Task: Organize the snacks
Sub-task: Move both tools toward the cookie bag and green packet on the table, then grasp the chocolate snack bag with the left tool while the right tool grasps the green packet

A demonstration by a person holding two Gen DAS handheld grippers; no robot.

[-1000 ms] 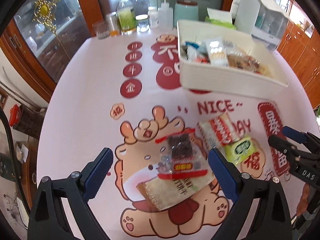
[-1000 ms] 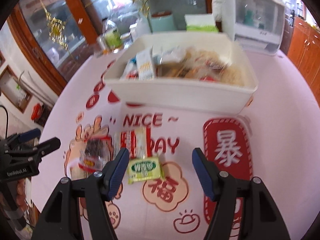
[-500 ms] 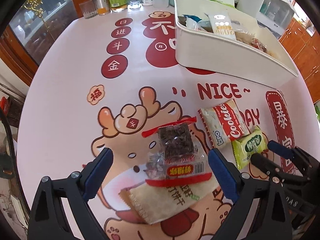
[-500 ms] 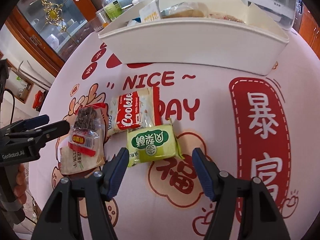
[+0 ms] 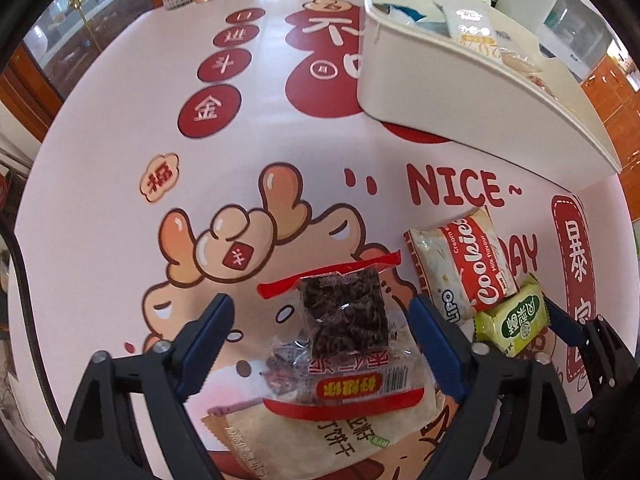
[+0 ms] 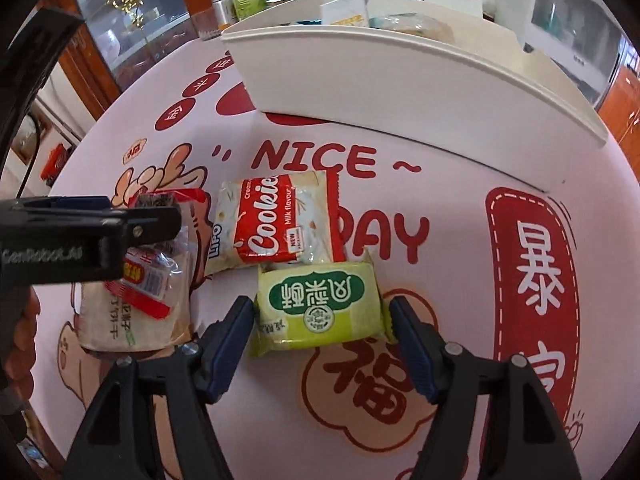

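Plainly, 4 packets lie loose on the printed tablecloth (image 6: 460, 216), in front of the white bin (image 6: 400, 76) that already holds other snacks. The left gripper (image 5: 320, 336) is spread wide, its jaws either side of the clear red-trimmed packet (image 5: 344, 332), which rests on top of a pale biscuit packet (image 5: 320, 440). The right gripper (image 6: 320, 340) is likewise wide apart, straddling the green packet (image 6: 320, 304), which touches the Cookies packet (image 6: 276, 220). Neither holds anything. These packets are likely light, soft and crinkly, with slick film that could slip or crush. A gentle pinch across the short sides of each body looks safest, and the stacked biscuit packet may drag along.
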